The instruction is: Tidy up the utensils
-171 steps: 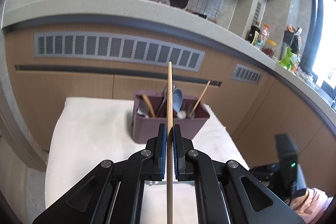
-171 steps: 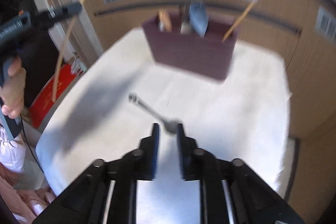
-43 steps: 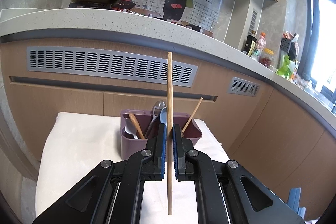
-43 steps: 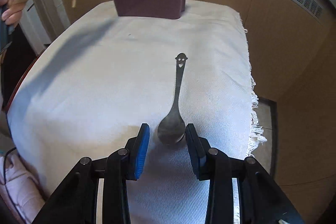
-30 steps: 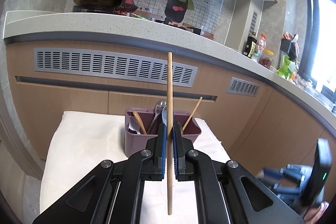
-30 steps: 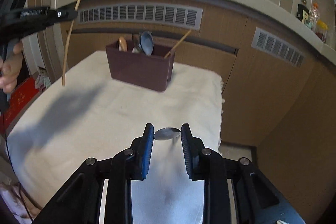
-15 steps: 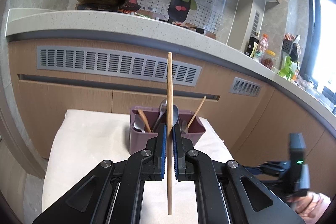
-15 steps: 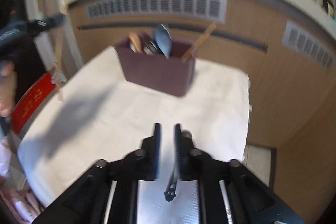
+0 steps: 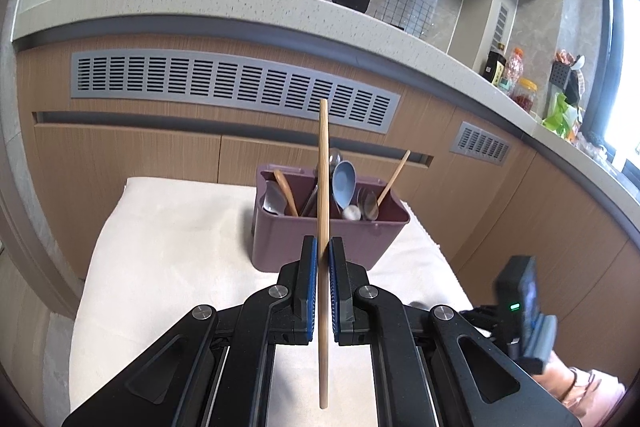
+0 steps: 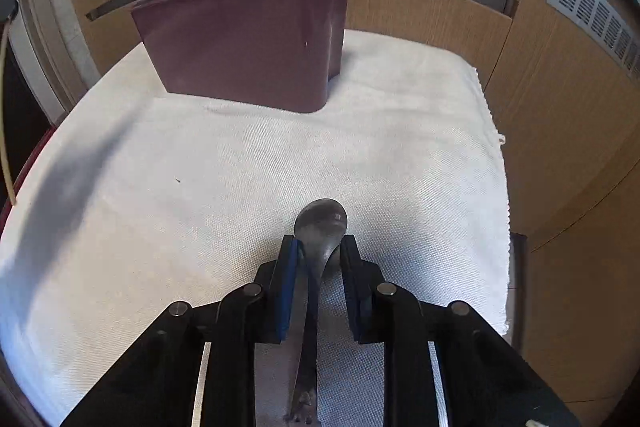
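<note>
Right gripper (image 10: 320,255): jaws have just been closing and now clamp a metal spoon (image 10: 322,223) at the neck, where the bowl narrows. The bowl sticks out past the tips and the handle trails back under the gripper toward the camera. So the spoon's long axis runs along the gripper's own pointing line, bowl forward.

Below it is a white cloth (image 10: 200,187). The spoon looks lifted off it, but contact at the handle end can't be told.

The maroon utensil holder (image 10: 240,43) stands at the far end of the cloth, ahead and slightly left of the right gripper, well apart. It already has a blue spoon, metal pieces and 1 slanted chopstick in it.

Left gripper (image 9: 323,255): pads together on 1 wooden chopstick (image 9: 323,167), gripped near mid-length and upright, with the lower end hanging free over the cloth. In that view the holder sits dead ahead, just past the tips.

Judgement:
- The left hand looks nearer the holder, and its stick is already vertical, so it mostly needs moving forward over the rim and then down.
- The right hand has further to go, forward-left.
- The spoon's axis is roughly level-forward, so it needs tipping to go in end-first.
- Risk: 2 tools arriving over 1 small opening together.
</note>
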The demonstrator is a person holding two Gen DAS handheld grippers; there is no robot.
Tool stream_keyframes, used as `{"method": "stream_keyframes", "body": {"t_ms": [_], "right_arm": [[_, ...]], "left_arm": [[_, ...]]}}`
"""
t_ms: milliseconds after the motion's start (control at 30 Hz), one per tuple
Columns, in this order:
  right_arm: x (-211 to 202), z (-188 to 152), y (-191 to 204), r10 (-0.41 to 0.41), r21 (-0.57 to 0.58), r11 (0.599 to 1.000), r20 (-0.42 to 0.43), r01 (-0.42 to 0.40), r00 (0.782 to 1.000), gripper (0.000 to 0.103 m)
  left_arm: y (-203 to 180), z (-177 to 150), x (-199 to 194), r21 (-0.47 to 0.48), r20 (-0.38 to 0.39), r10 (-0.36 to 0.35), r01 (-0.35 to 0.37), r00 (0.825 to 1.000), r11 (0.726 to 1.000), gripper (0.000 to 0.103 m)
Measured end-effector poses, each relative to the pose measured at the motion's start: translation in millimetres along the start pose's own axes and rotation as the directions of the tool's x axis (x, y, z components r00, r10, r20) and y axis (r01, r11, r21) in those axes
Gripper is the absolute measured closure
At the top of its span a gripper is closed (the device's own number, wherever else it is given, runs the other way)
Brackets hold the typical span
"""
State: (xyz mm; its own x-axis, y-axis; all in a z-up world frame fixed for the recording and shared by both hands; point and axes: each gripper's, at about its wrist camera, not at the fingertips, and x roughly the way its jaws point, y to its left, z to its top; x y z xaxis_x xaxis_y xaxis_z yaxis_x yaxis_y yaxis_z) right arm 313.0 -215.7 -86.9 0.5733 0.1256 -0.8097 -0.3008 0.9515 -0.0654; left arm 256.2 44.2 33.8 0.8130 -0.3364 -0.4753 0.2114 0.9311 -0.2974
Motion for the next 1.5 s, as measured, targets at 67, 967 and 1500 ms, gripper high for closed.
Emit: {"method": "stream_keyframes", "body": {"t_ms": [67, 967, 1500], "right_arm": [[-18, 2, -1, 0.026, 0.02, 0.999, 0.048, -0.027, 0.998, 0.084], [22, 80, 17, 0.227, -0.105, 0.969, 0.035, -0.223, 0.973, 0.078], [40, 78, 37, 0.177, -0.086, 0.981, 0.032, -0.174, 0.984, 0.077]], "left_arm": [[-1, 0, 2, 0.0, 0.0, 0.003, -0.003, 1.0, 1.0, 0.097], [6, 28, 27, 0.029, 0.01, -0.025, 0.025, 1.0, 0.999, 0.097], [25, 11, 37, -0.014, -0.021, -0.009, 0.009, 1.0, 1.0, 0.098]]}}
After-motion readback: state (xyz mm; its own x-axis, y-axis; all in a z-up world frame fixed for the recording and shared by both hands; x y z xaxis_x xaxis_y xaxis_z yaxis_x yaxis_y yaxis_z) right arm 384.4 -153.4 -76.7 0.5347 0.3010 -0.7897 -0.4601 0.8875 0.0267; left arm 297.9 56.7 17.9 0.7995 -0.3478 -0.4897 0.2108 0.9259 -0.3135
